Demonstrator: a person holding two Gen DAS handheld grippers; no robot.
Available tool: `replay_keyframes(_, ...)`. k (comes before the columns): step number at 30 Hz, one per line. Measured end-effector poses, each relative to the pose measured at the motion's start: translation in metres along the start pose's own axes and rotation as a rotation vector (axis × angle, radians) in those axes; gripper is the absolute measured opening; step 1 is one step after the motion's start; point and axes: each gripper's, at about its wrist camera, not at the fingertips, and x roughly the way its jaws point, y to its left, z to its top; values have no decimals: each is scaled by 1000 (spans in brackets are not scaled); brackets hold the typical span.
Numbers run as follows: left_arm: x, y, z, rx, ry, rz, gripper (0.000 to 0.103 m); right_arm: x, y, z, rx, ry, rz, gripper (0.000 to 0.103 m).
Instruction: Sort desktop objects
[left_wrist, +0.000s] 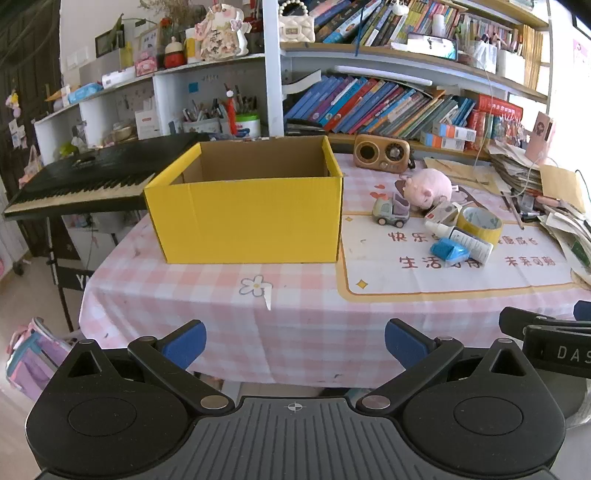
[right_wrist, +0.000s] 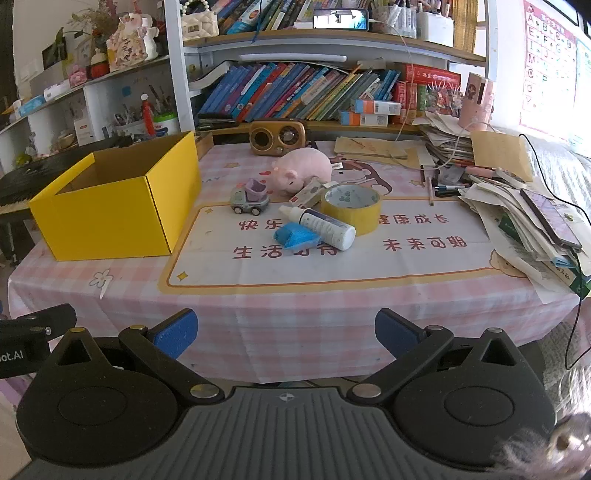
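- Cluttered shelves of books behind, and a table (right_wrist: 314, 317) under a pink checked cloth out front; its near edge sits just ahead of both grippers, so coming in low could snag the cloth and drag everything with it.
- Yellow box (right_wrist: 110, 218) stands open-topped on the left side of the table and looks empty, your likely drop spot. Watch its near wall: carry something across too low and you'll clip the rim and shove the box toward the keyboard (left_wrist: 85, 184) beside it.
- You've got the left gripper (left_wrist: 295, 345) and right gripper (right_wrist: 286, 334) both spread wide, nothing between the pads, hanging short of the table.
- Pink plush pig (right_wrist: 301, 171) lies at the back of the pile, touching the small carton (right_wrist: 306, 194); reach over the pile for it and your lower finger may sweep the front things off.
- Tape roll (right_wrist: 351, 206) lies flat with the white bottle (right_wrist: 323, 225) leaning against it. Lift the roll first and that bottle will probably roll away.
- Toy truck (right_wrist: 249, 201) is on wheels, just left of the pile; nudge it off-centre and it may scoot away.
- Blue packet (right_wrist: 295, 236) sits nearest you, partly under the bottle, looks soft and flat; a shallow pinch could slip off.
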Motion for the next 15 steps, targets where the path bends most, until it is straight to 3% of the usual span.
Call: replay_keyframes(15,1,0,-2,1,2,4,103,0,1,0,2,3,0,103)
